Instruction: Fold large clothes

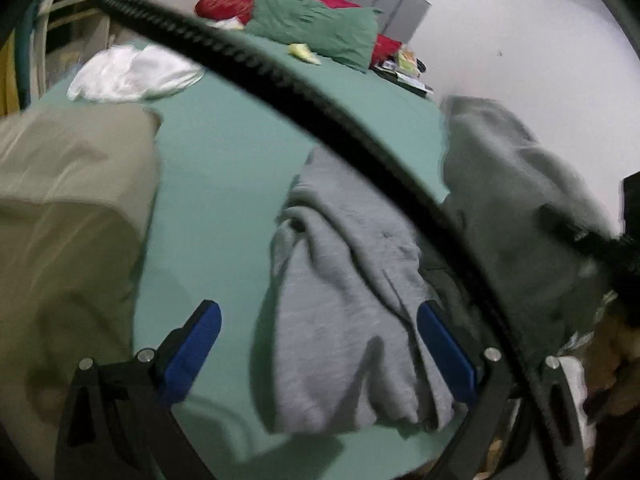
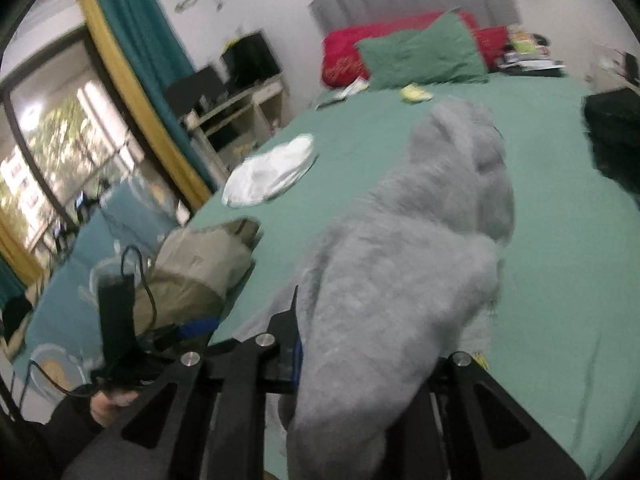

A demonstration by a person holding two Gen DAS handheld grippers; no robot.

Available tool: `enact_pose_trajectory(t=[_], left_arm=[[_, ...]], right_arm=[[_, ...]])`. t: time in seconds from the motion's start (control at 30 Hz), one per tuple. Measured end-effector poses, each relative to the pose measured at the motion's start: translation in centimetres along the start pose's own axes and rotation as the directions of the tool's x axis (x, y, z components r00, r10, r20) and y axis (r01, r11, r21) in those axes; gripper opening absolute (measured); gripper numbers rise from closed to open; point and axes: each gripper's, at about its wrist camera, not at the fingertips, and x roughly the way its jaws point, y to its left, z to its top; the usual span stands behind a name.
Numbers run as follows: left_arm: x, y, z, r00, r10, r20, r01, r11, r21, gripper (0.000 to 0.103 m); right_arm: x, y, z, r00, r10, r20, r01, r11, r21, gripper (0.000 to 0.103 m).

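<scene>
Jaws: my left gripper (image 1: 318, 344) stands wide apart with nothing pinched, my right gripper (image 2: 360, 364) is clamped on the grey garment (image 2: 404, 264)

Through the left wrist view I see the grey garment (image 1: 344, 320) rumpled on the green bed sheet (image 1: 224, 168) at lower centre, one end lifted at right; a khaki garment (image 1: 68, 216) fills the left edge, a white cloth (image 1: 132, 74) lies upper left, and a black cable (image 1: 280, 80) crosses diagonally
</scene>
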Motion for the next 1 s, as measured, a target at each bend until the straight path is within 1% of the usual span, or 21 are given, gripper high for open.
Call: enact_pose_trajectory(t=[0.07,0.13,0.2,0.23,0.3,0.33,0.37,0.43,0.5,0.53,0.57,0.63,0.67,0.73,0.77,0.83,0.87,0.9,0.93,0.97,1.0], left_arm=[[-1.1,1.0,0.0,1.000,-0.017,0.007,0.017,1.000,-0.015,0.098],[-3.4,2.2,-0.3,1.000,-0.007,0.030,0.008,1.000,-0.008,0.098],[-4.3,2.5,0.1,0.999,0.001,0.053,0.000,1.000,-0.013,0.098],[-5.4,3.1,0.2,0.998,0.006,0.067,-0.005,1.000,-0.021,0.098],[-6.4,3.4,0.6,0.996,0.008,0.084,-0.006,1.000,-0.028,0.098],[-7.1,3.3,0.7,0.996,0.004,0.092,-0.001,1.000,-0.026,0.098],[-7.4,3.2,0.9,0.996,0.001,0.094,0.001,1.000,-0.023,0.098],[-7.6,2.6,1.5,0.995,-0.003,0.101,0.005,1.000,-0.016,0.098],[-7.5,1.4,2.4,0.994,-0.019,0.112,0.019,1.000,-0.006,0.098],[-6.8,1.0,3.2,0.993,-0.027,0.113,0.028,1.000,-0.001,0.098],[-6.6,-0.1,3.6,0.992,-0.043,0.115,0.042,0.999,0.009,0.098],[-5.9,-2.0,4.2,0.991,-0.067,0.114,0.063,0.997,0.034,0.098],[-5.4,-3.4,4.5,0.991,-0.083,0.108,0.077,0.995,0.058,0.098],[-4.5,-5.7,4.7,0.990,-0.110,0.091,0.100,0.989,0.107,0.098],[-3.6,-7.2,4.8,0.989,-0.130,0.071,0.119,0.983,0.142,0.098],[-1.2,-9.4,4.6,0.986,-0.164,0.007,0.159,0.965,0.208,0.098],[0.1,-10.0,4.5,0.990,-0.142,-0.012,0.141,0.964,0.227,0.098],[1.8,-10.4,4.4,0.995,-0.095,-0.041,0.102,0.963,0.249,0.098],[3.4,-10.6,4.1,0.995,-0.063,-0.084,0.083,0.961,0.263,0.092],[4.6,-10.6,3.9,0.992,-0.036,-0.120,0.067,0.960,0.272,0.081],[5.7,-10.4,3.7,0.988,-0.004,-0.153,0.047,0.960,0.276,0.045]], right_arm=[[3.6,1.7,-0.7,0.998,0.017,-0.061,-0.018,1.000,-0.017,0.016],[7.4,3.2,-1.9,0.991,0.029,-0.128,-0.031,0.999,-0.013,0.017],[10.6,4.0,-3.3,0.982,0.060,-0.177,-0.060,0.998,0.008,0.022],[11.3,4.8,-3.5,0.980,0.087,-0.180,-0.087,0.996,0.005,0.027],[12.0,6.1,-3.9,0.962,0.198,-0.186,-0.204,0.979,-0.010,0.052],[11.8,6.6,-4.0,0.952,0.238,-0.191,-0.246,0.969,-0.023,0.068],[11.5,7.0,-4.0,0.947,0.254,-0.196,-0.266,0.963,-0.038,0.072],[10.5,7.1,-3.9,0.949,0.238,-0.205,-0.252,0.967,-0.044,0.072],[8.1,6.5,-3.5,0.959,0.224,-0.175,-0.231,0.973,-0.023,0.072],[6.7,6.3,-3.4,0.965,0.212,-0.155,-0.218,0.976,-0.020,0.073],[4.3,5.9,-3.2,0.974,0.196,-0.112,-0.201,0.979,-0.027,0.075],[0.5,5.1,-2.9,0.980,0.198,-0.035,-0.199,0.979,-0.049,0.081],[-1.8,4.4,-2.9,0.982,0.186,0.022,-0.184,0.981,-0.066,0.083],[-4.2,2.5,-3.0,0.987,0.142,0.077,-0.137,0.988,-0.071,0.090],[-5.0,1.3,-3.0,0.990,0.100,0.095,-0.094,0.994,-0.061,0.091],[-5.3,-1.9,-3.5,0.997,0.009,0.074,-0.009,1.000,0.004,0.091],[-5.2,-3.8,-4.0,0.998,-0.029,0.053,0.025,0.998,0.061,0.091],[-5.1,-5.5,-4.4,0.998,-0.043,0.047,0.037,0.993,0.111,0.091],[-5.0,-7.3,-5.2,0.998,-0.045,0.054,0.035,0.986,0.164,0.091],[-4.9,-8.5,-5.7,0.997,-0.046,0.056,0.035,0.981,0.189,0.091],[-4.6,-9.6,-6.4,0.997,-0.052,0.052,0.040,0.975,0.217,0.091]])
